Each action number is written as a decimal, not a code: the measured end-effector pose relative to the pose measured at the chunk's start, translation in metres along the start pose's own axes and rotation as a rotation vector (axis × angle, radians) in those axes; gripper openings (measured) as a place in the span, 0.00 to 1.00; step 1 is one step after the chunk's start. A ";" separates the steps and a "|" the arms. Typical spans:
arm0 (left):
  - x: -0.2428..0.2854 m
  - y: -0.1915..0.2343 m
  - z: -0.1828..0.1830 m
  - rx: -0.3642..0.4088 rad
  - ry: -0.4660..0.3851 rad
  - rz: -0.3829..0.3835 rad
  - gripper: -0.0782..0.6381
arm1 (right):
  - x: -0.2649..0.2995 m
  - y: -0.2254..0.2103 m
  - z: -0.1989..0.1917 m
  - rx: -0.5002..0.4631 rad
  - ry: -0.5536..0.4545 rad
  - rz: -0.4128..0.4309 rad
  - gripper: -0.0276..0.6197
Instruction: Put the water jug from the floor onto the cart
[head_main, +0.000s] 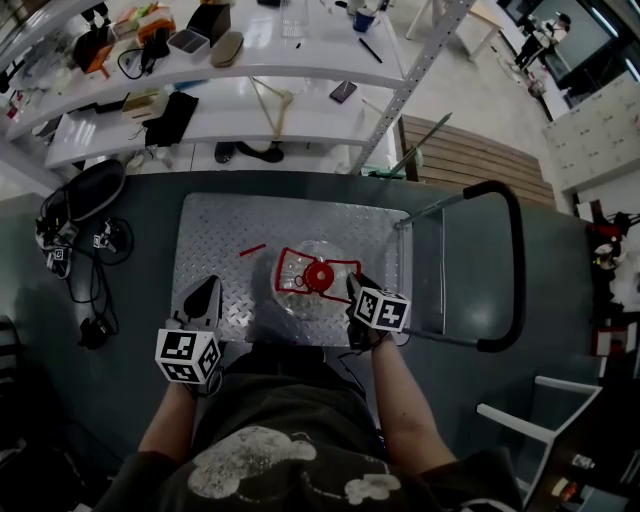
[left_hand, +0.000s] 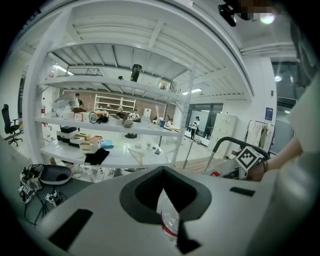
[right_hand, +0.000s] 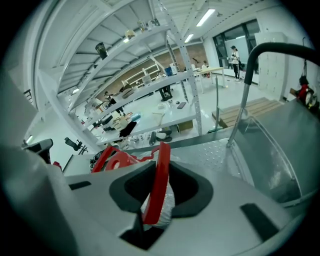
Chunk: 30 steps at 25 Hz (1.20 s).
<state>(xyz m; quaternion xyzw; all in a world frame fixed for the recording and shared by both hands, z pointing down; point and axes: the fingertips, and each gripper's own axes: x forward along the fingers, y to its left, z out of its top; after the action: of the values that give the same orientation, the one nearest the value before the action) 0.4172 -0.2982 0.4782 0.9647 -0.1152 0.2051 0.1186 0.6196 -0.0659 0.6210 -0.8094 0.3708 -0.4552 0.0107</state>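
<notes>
The water jug (head_main: 298, 300) is clear with a red cap (head_main: 318, 275) and a red carry handle (right_hand: 159, 180). It is over the cart's diamond-plate deck (head_main: 230, 230), near the deck's front edge; I cannot tell whether it rests on it. My right gripper (head_main: 355, 290) is at the jug's right side, and in the right gripper view (right_hand: 150, 220) its jaws are shut on the red handle. My left gripper (head_main: 203, 297) is over the deck's front left, apart from the jug, jaws together and empty. In the left gripper view (left_hand: 172, 232) the jug (left_hand: 167, 215) shows beyond the jaws.
The cart's black push handle (head_main: 515, 270) rises at the right. A short red strip (head_main: 252, 250) lies on the deck. White shelves (head_main: 250, 110) with clutter stand behind the cart. Cables and a dark round object (head_main: 85, 195) lie on the floor at left.
</notes>
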 end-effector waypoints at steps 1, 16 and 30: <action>0.000 -0.002 0.001 0.000 -0.003 0.001 0.12 | -0.001 0.000 -0.001 -0.006 0.001 0.002 0.13; -0.001 -0.056 0.026 0.008 -0.080 -0.012 0.12 | -0.079 0.006 0.023 -0.226 -0.178 0.062 0.27; -0.011 -0.150 0.072 0.038 -0.215 -0.094 0.12 | -0.207 0.046 0.123 -0.271 -0.585 0.230 0.09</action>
<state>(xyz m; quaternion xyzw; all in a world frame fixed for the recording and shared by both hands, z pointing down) 0.4745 -0.1745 0.3828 0.9875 -0.0782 0.0970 0.0967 0.6199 -0.0120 0.3815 -0.8527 0.4979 -0.1462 0.0604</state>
